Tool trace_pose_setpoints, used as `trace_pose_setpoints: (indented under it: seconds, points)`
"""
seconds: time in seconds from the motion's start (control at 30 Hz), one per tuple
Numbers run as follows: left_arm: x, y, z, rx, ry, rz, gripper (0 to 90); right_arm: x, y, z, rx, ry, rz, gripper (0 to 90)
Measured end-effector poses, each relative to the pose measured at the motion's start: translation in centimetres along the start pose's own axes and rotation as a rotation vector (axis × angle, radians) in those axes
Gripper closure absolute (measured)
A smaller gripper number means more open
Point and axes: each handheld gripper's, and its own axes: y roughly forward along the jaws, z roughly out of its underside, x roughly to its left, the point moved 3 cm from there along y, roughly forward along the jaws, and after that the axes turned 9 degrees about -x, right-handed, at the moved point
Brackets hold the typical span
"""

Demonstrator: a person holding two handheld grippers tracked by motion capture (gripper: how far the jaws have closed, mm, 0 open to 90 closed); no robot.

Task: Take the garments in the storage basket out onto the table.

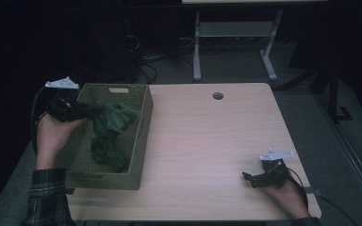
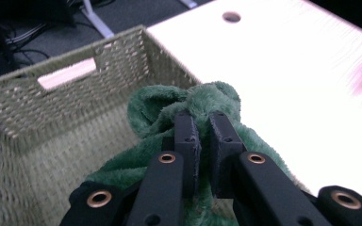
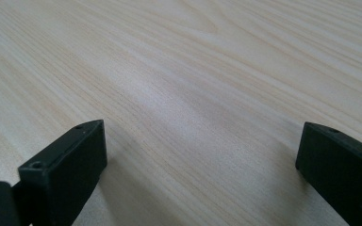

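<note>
Item: green towel, lifting out of woven basket.
My left gripper pinches its top fold; its tail hangs below, inside the basket. Right gripper spread, idle on bench; placing remains.

A dark green fluffy towel lies in an olive-green woven basket. The counter is pale wood grain. Both grippers' fingers are black. At seven o'clock, a green plaid sleeve.
</note>
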Motion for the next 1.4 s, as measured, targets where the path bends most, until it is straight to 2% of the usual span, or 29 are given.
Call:
trace_pose_setpoints:
  seconds: [0.17, 0.5, 0.63, 0.97, 1.1, 1.23, 1.4]
  points:
    - [-0.3, -0.7, -1.4, -0.041, -0.001, 0.005, 83.4, 0.0, 0.0, 0.0, -0.001, 0.0, -0.001, 2.1]
    - [-1.2, -1.8, -4.3, -0.079, 0.028, 0.008, 83.5, 0.0, 0.0, 0.0, -0.001, -0.001, -0.001, 2.1]
    - [-1.8, -2.4, -6.1, -0.107, 0.045, 0.017, 83.5, 0.0, 0.0, 0.0, 0.0, 0.0, -0.001, 2.1]
    - [-3.2, -2.7, -8.9, -0.142, 0.079, 0.039, 83.7, 0.0, 0.0, 0.0, 0.001, 0.001, -0.001, 2.1]
    - [-4.1, -3.0, -10.8, -0.166, 0.1, 0.057, 83.8, 0.0, 0.0, 0.0, 0.001, 0.002, -0.001, 2.1]
    - [-4.8, -2.8, -11.5, -0.181, 0.108, 0.077, 83.8, 0.0, 0.0, 0.0, 0.0, 0.0, -0.001, 2.1]
    - [-6.2, -0.9, -11.6, -0.173, 0.121, 0.113, 83.8, 0.0, 0.0, 0.0, 0.001, 0.0, 0.0, 2.1]
